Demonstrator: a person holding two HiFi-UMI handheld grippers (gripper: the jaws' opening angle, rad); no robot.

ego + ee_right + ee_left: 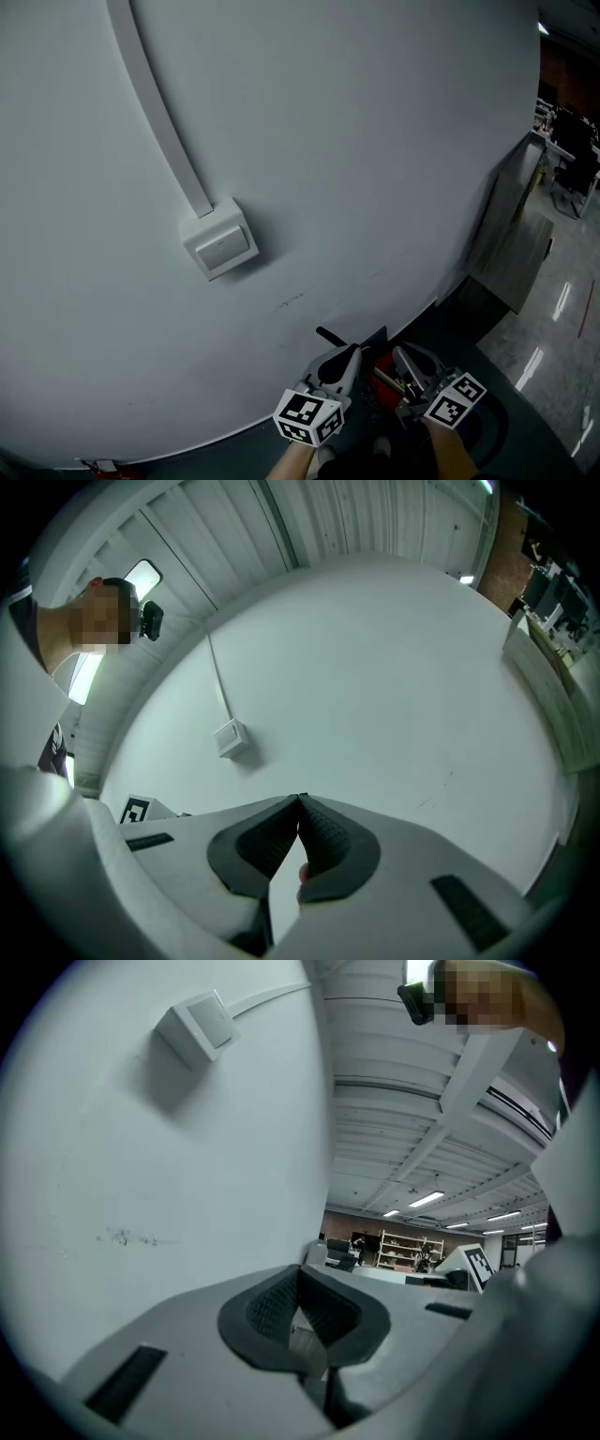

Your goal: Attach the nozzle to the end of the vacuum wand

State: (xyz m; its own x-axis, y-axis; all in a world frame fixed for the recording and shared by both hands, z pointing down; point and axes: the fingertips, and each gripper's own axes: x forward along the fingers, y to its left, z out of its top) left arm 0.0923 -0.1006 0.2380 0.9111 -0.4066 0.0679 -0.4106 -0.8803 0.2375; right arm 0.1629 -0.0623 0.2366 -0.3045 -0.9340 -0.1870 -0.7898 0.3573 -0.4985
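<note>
Left gripper [300, 1271] and right gripper [300, 801] each have jaws pressed together on nothing, side by side before a white wall [375, 141]. Between them, low and near, sits a red-and-black machine [382, 367], its thin black rod [330, 336] jutting left; whether this is the wand, and where the nozzle is, I cannot tell. Up the wall to the left is a switch box [219, 246] under a cable duct [155, 103].

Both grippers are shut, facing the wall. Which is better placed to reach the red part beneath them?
Right, probably: the red part lies nearer the right gripper than the left gripper; both are shut and empty.
</note>
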